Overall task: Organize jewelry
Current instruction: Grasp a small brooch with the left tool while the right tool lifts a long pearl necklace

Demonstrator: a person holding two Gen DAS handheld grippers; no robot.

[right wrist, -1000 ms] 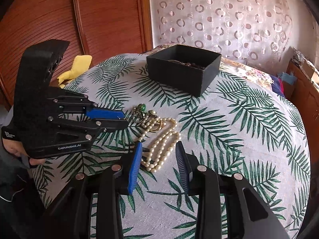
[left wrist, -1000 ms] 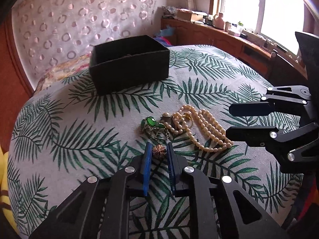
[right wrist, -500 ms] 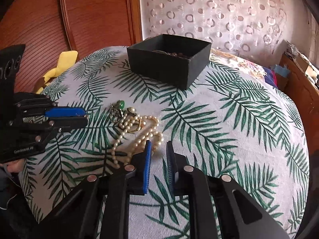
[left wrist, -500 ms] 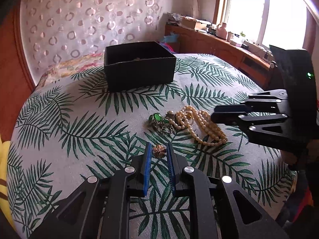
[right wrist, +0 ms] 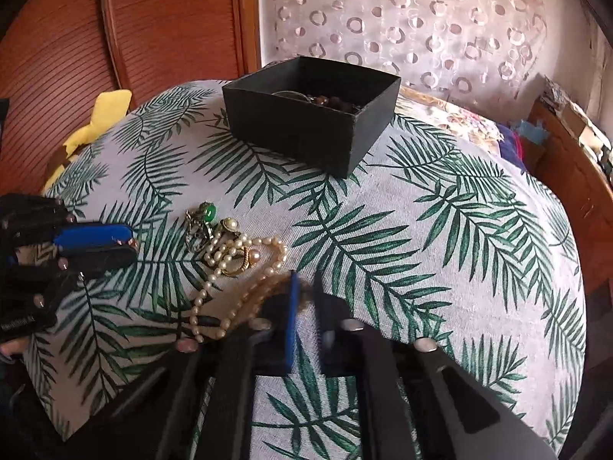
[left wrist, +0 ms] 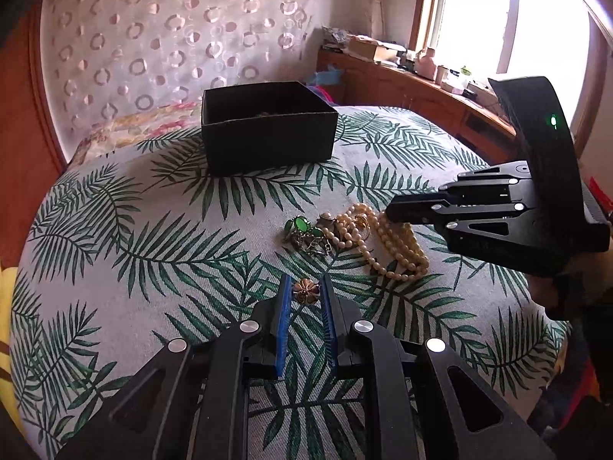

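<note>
Your L claw (left wrist: 305,291) level above desk (left wrist: 115,268), pinching brooch (left wrist: 305,290). R claw (right wrist: 304,287) low, angled down, clamped on pearls (right wrist: 214,291) by rings (right wrist: 203,224). Box (left wrist: 268,126) beyond.

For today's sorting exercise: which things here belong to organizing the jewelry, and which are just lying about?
Job: flower brooch in left gripper, pearl necklace at right gripper, green-stone pieces, black box.
Lying about: yellow cloth, windowsill clutter.

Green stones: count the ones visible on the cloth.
2 show in the left wrist view: one green stone upper left in the tangled cluster, another green stone beside it, toward the pearl necklace. More may be hidden.
</note>
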